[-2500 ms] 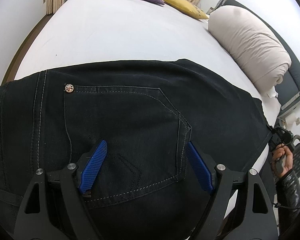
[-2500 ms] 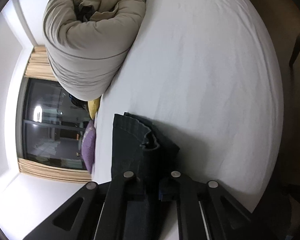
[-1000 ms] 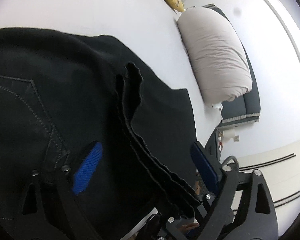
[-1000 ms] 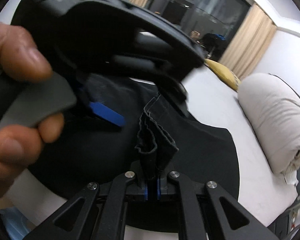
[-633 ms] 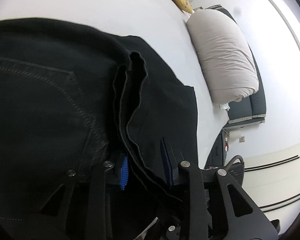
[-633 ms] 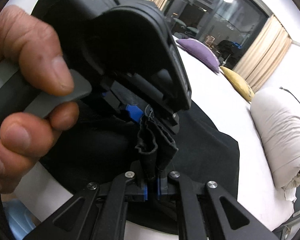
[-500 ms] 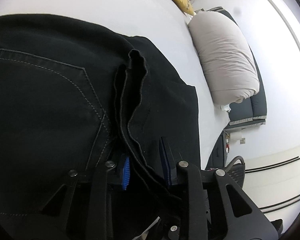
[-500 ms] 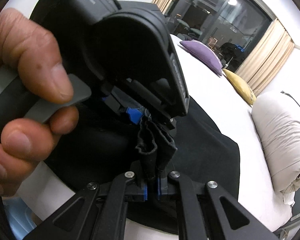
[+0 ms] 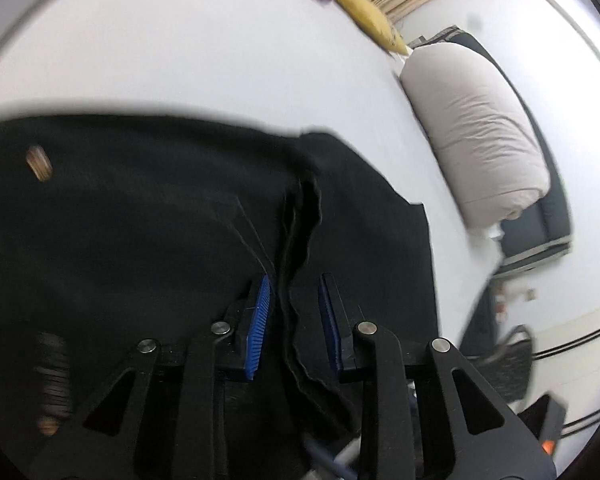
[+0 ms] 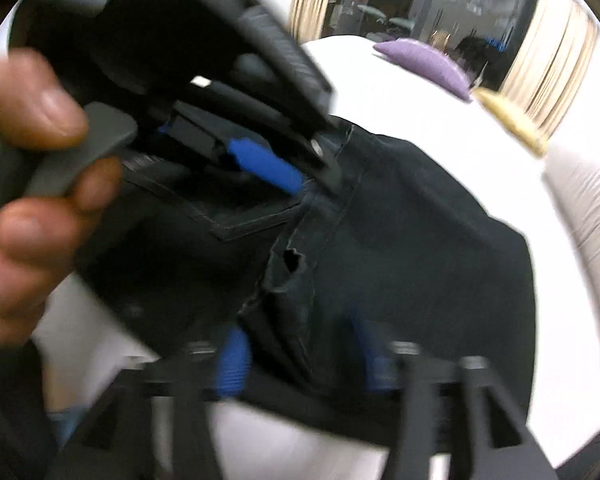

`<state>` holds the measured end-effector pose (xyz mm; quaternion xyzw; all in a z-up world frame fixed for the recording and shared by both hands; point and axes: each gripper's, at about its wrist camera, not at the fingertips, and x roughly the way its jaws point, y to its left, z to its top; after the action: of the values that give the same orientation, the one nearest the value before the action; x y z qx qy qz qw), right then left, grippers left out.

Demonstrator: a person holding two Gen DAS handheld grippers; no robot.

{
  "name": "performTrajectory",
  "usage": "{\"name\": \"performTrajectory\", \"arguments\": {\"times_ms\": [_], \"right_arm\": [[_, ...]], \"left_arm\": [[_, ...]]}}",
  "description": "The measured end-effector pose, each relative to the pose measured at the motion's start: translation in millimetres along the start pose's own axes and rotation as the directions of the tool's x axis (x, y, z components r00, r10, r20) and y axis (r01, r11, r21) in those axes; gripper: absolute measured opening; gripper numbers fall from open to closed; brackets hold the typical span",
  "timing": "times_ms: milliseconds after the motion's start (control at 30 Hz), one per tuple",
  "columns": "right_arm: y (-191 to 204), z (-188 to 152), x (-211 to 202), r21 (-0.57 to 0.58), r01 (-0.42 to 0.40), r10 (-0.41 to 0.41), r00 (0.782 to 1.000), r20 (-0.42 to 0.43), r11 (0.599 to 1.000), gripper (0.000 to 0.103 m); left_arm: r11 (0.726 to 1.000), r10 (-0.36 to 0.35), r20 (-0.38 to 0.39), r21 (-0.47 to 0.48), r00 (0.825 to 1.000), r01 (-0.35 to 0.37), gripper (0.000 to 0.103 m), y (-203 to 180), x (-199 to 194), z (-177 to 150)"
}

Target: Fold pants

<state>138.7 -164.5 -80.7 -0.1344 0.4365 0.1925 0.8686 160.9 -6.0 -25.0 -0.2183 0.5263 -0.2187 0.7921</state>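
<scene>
Black pants [image 9: 148,240] lie folded on a white bed [image 9: 180,52]. The leg hems form a bunched ridge [image 9: 296,248] on top of the seat. My left gripper [image 9: 294,320] straddles that ridge with its blue pads [image 9: 260,320] a little apart from the cloth, open. In the right wrist view the pants [image 10: 420,240] fill the middle, with the hems [image 10: 288,280] between my right gripper [image 10: 300,356], whose blue pads [image 10: 232,360] stand apart, open. The left gripper body [image 10: 204,92] and the hand on it fill the left of that view.
A rolled beige duvet [image 9: 480,128] lies at the right side of the bed. A purple pillow [image 10: 424,64] and a yellow pillow [image 9: 364,12] lie at the far end, before curtains and a dark window. The bed's near edge is just below the pants.
The right gripper was shut on the bunched hems and has opened, letting them go. The left gripper's pads have spread slightly. Both views are blurred by motion.
</scene>
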Motion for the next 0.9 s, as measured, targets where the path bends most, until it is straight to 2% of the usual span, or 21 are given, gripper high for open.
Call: {"name": "performTrajectory", "arguments": {"times_ms": [67,100,133,200,267,300,333,400,467,500,533,567,600,633,667,733,833,900], "right_arm": [[-27,-7,-16,0.102,-0.158,0.156,0.987,0.026,0.982,0.072],[-49,-11,-22,0.181,-0.25,0.247,0.968,0.039,0.951,0.066],[-69,-14,-25,0.251,-0.307,0.304,0.951,0.05,0.918,0.051],[-128,-25,-24,0.426,-0.404,0.405,0.91,0.094,0.809,0.033],[-181,-31,-19,0.536,-0.438,0.431,0.89,0.146,0.722,0.028],[-210,-33,-16,0.572,-0.477,0.461,0.868,0.185,0.668,0.028],[-226,-33,-12,0.583,-0.507,0.487,0.848,0.208,0.635,0.026],[-262,-28,1,0.616,-0.513,0.485,0.843,0.23,0.598,0.026],[-285,-20,21,0.631,-0.553,0.531,0.809,0.252,0.544,0.026],[-298,-15,32,0.641,-0.551,0.524,0.811,0.26,0.534,0.026],[-313,-11,47,0.663,-0.541,0.518,0.815,0.261,0.518,0.026],[-323,-10,59,0.679,-0.547,0.526,0.806,0.27,0.49,0.026],[-334,-12,73,0.703,-0.558,0.541,0.791,0.287,0.442,0.021],[-336,-21,83,0.727,-0.553,0.55,0.784,0.288,0.407,0.008],[-337,-26,91,0.742,-0.539,0.556,0.785,0.272,0.399,0.0],[-338,-35,95,0.747,-0.545,0.571,0.774,0.273,0.382,0.0],[-323,-53,74,0.712,-0.566,0.606,0.756,0.247,0.415,0.003],[-304,-73,56,0.703,-0.576,0.635,0.738,0.229,0.416,0.008]], "left_arm": [[0.996,0.029,0.031,0.08,0.999,-0.031,0.024,-16,-8,4],[0.992,0.039,0.036,0.116,0.999,-0.043,0.024,-24,-8,5],[0.986,0.048,0.037,0.156,0.998,-0.053,0.024,-33,-6,2],[0.972,0.072,0.023,0.222,0.997,-0.076,0.024,-44,5,0],[0.957,0.122,-0.006,0.267,0.993,-0.116,0.024,-43,19,-12],[0.952,0.151,-0.027,0.272,0.988,-0.138,0.024,-39,28,-16],[0.952,0.161,-0.042,0.272,0.986,-0.144,0.024,-33,34,-20],[0.946,0.148,-0.029,0.295,0.989,-0.133,0.024,-29,36,-23],[0.94,0.156,-0.032,0.313,0.987,-0.138,0.024,-32,38,-21],[0.939,0.159,-0.034,0.314,0.987,-0.141,0.024,-28,37,-23],[0.938,0.163,-0.034,0.317,0.986,-0.144,0.024,-41,45,-27],[0.937,0.163,-0.035,0.318,0.986,-0.143,0.024,-42,43,-35],[0.938,0.158,-0.036,0.316,0.987,-0.139,0.024,-38,47,-32],[0.94,0.153,-0.037,0.313,0.988,-0.134,0.024,-36,49,-31],[0.942,0.147,-0.038,0.309,0.988,-0.128,0.024,-36,49,-31],[0.945,0.139,-0.038,0.304,0.99,-0.121,0.024,-33,48,-32],[0.946,0.133,-0.031,0.304,0.991,-0.118,0.024,-33,46,-32],[0.946,0.128,-0.028,0.302,0.991,-0.114,0.024,-32,45,-34]]}}
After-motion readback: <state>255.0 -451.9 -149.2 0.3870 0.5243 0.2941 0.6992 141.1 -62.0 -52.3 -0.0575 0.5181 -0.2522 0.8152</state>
